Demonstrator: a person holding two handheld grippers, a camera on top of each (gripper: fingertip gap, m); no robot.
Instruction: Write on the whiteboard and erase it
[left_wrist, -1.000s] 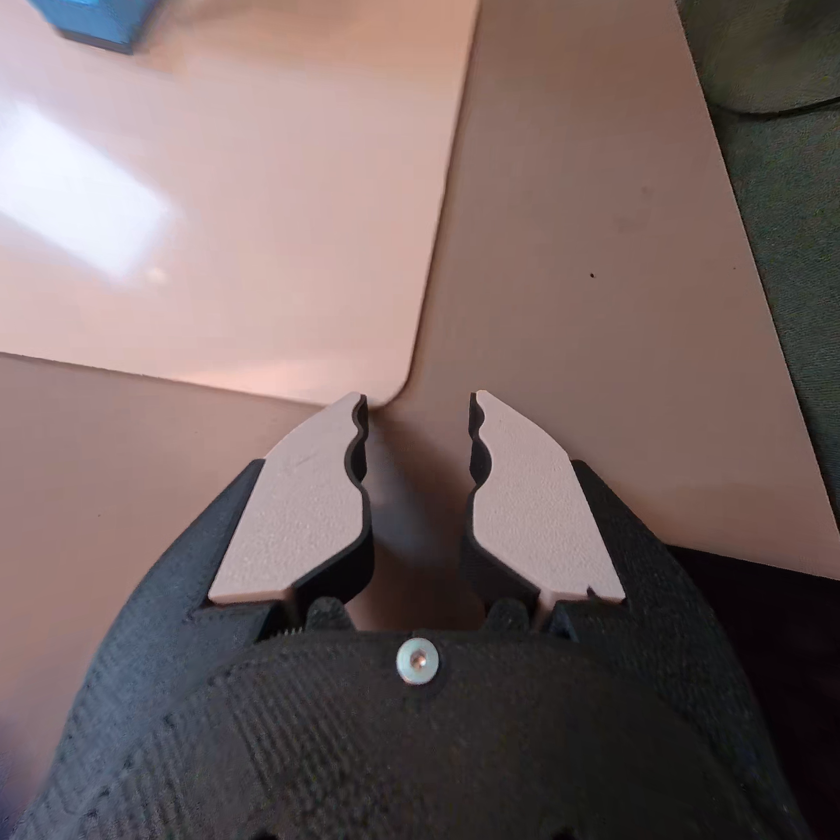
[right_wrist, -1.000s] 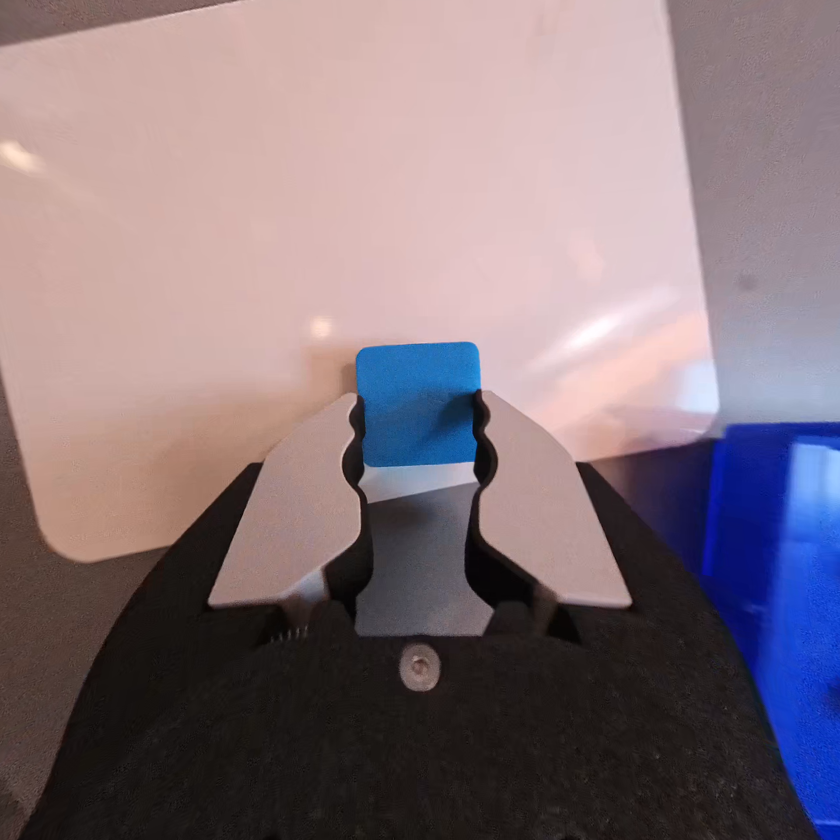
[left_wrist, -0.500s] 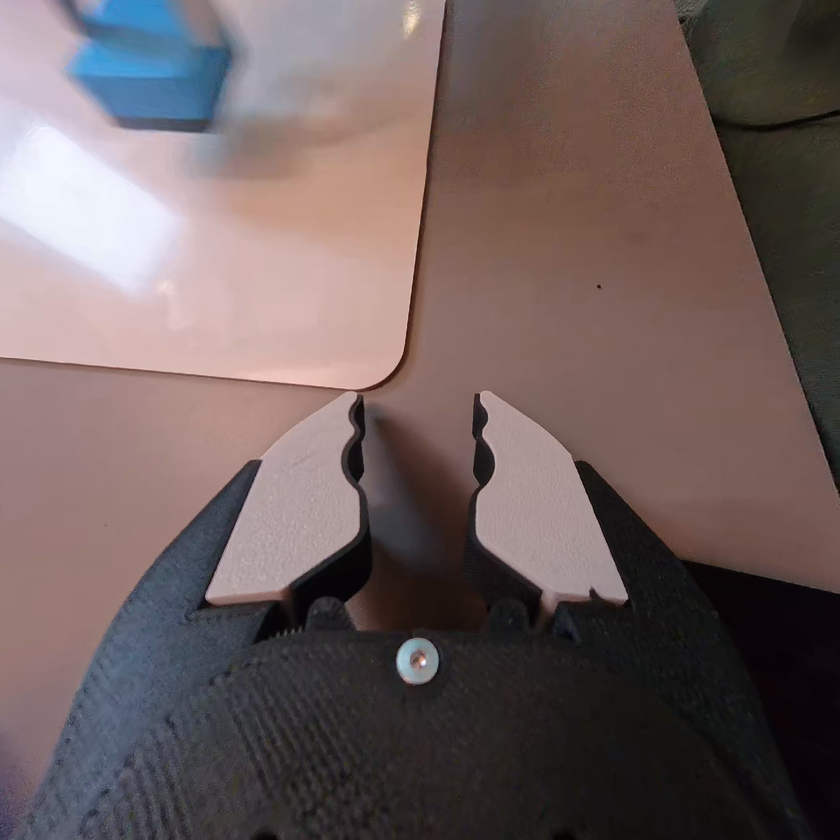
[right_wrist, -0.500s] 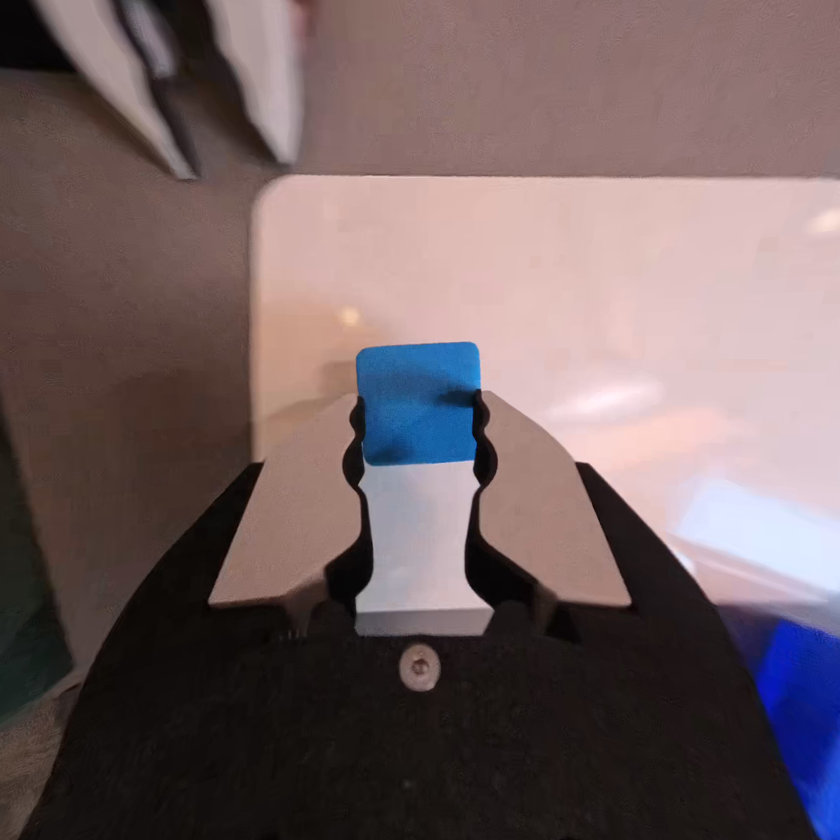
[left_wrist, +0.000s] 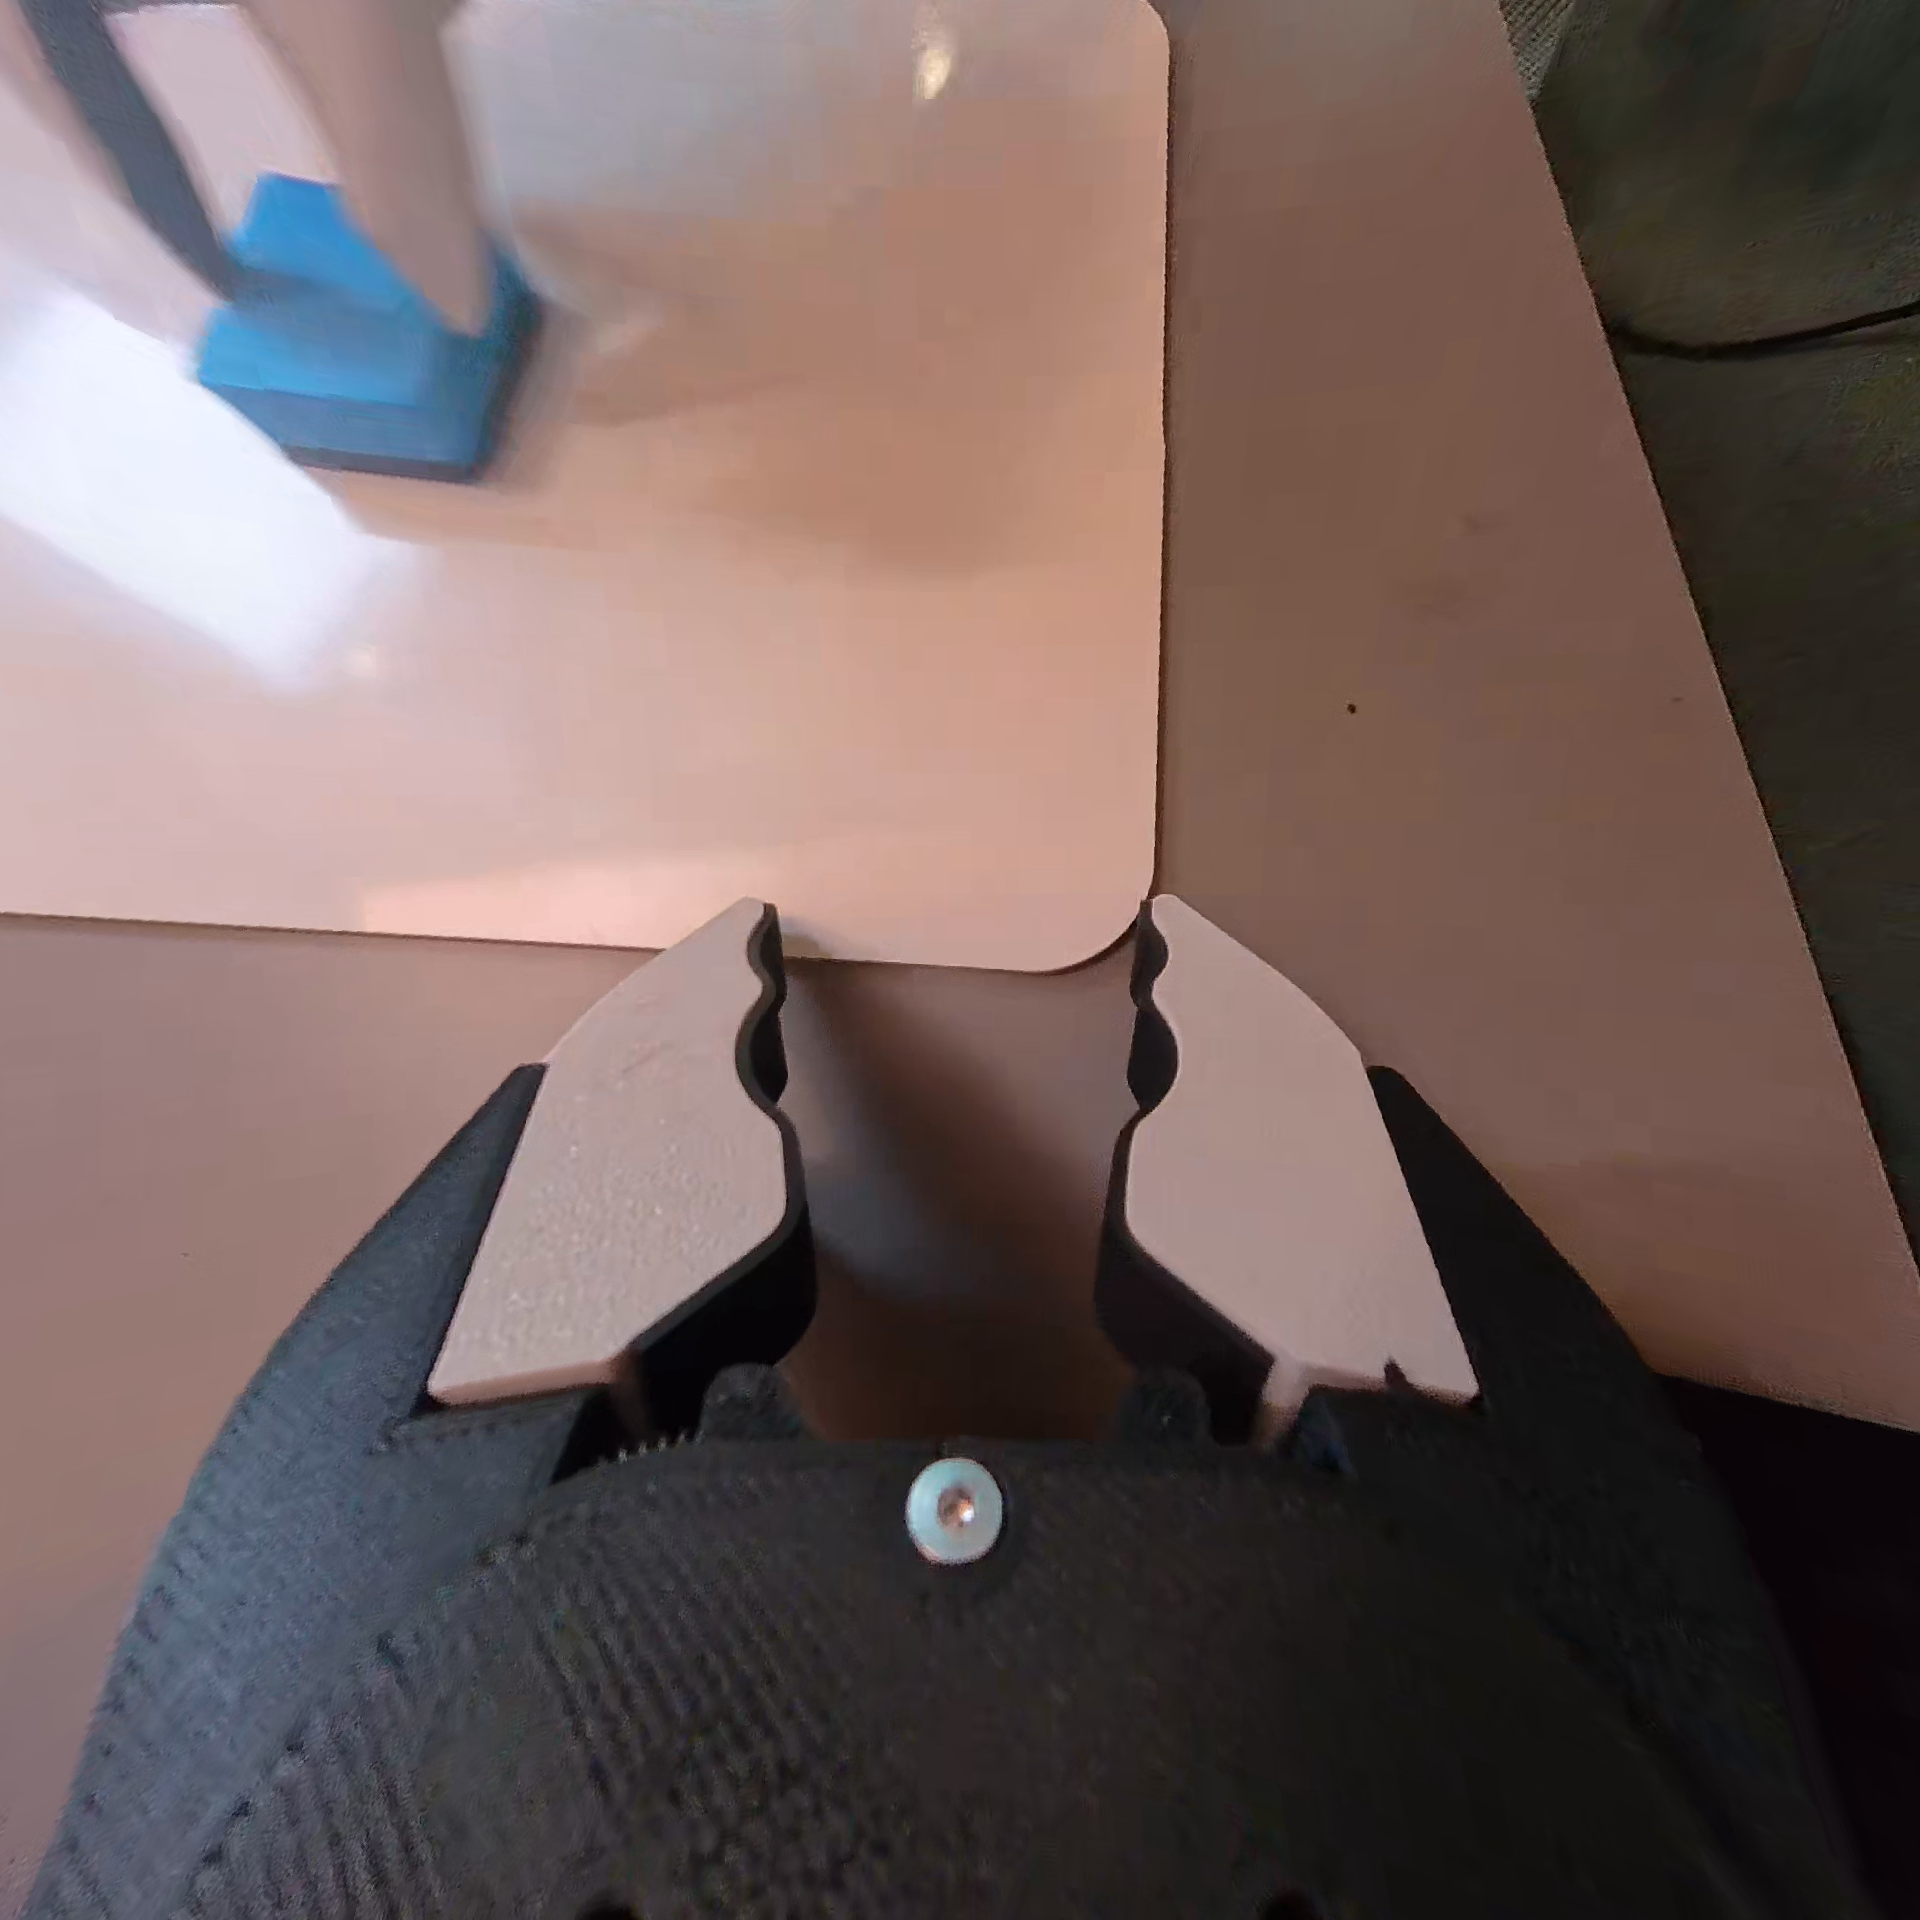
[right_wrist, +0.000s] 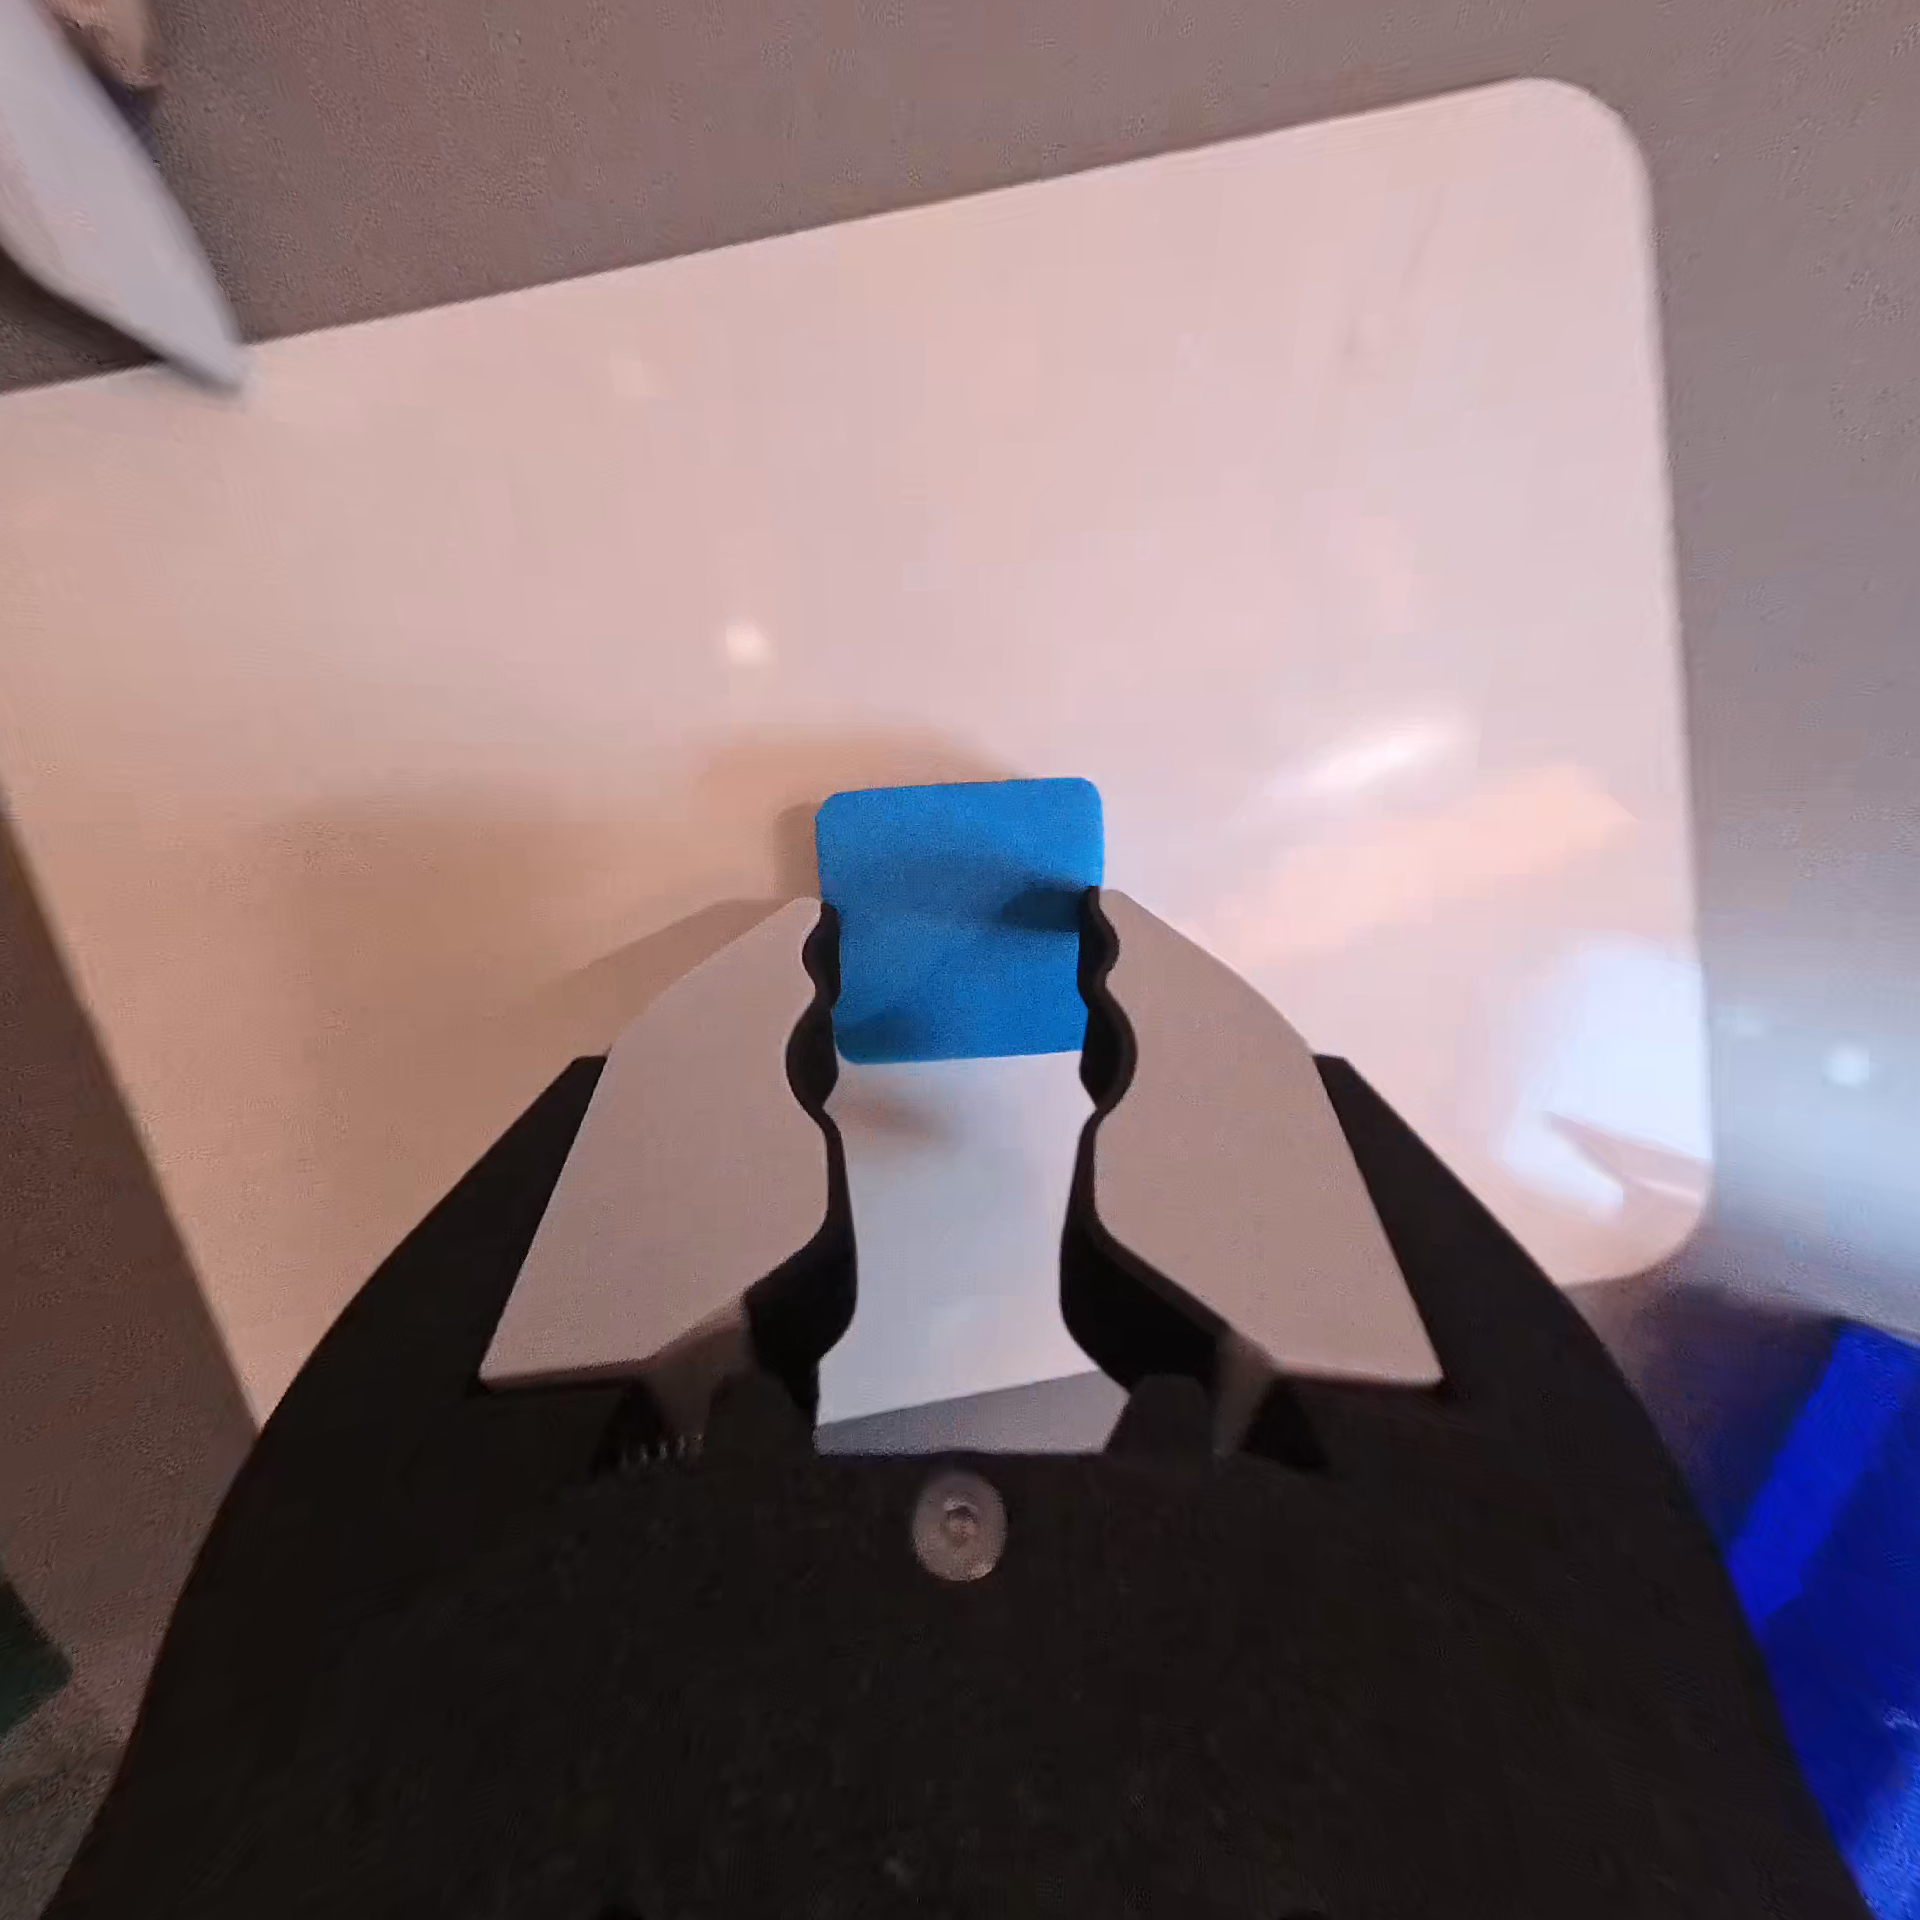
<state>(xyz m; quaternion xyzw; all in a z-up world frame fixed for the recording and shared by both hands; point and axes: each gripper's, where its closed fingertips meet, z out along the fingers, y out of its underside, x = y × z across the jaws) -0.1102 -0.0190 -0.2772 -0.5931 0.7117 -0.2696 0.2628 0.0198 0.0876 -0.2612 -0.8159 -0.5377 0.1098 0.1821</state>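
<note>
The whiteboard (right_wrist: 1039, 499) lies flat on the table and shows no marks. My right gripper (right_wrist: 956, 909) is shut on a blue eraser (right_wrist: 956, 966) and holds it down on the middle of the board. In the left wrist view the eraser (left_wrist: 353, 400) and right gripper (left_wrist: 343, 301) are blurred at the upper left of the board (left_wrist: 727, 623). My left gripper (left_wrist: 956, 925) is open and empty, its fingertips at the board's near right corner, just off the edge.
The board sits on a pale table (left_wrist: 1403, 727) whose right edge runs diagonally, with dark floor (left_wrist: 1766, 416) beyond it. A blue bin (right_wrist: 1849, 1558) stands at the lower right of the right wrist view. A finger of the left gripper (right_wrist: 94, 208) shows at the top left.
My right gripper has swept the eraser across the board, nearer to the left gripper. My left gripper has opened wider and shifted, so the board's corner now lies between its fingertips.
</note>
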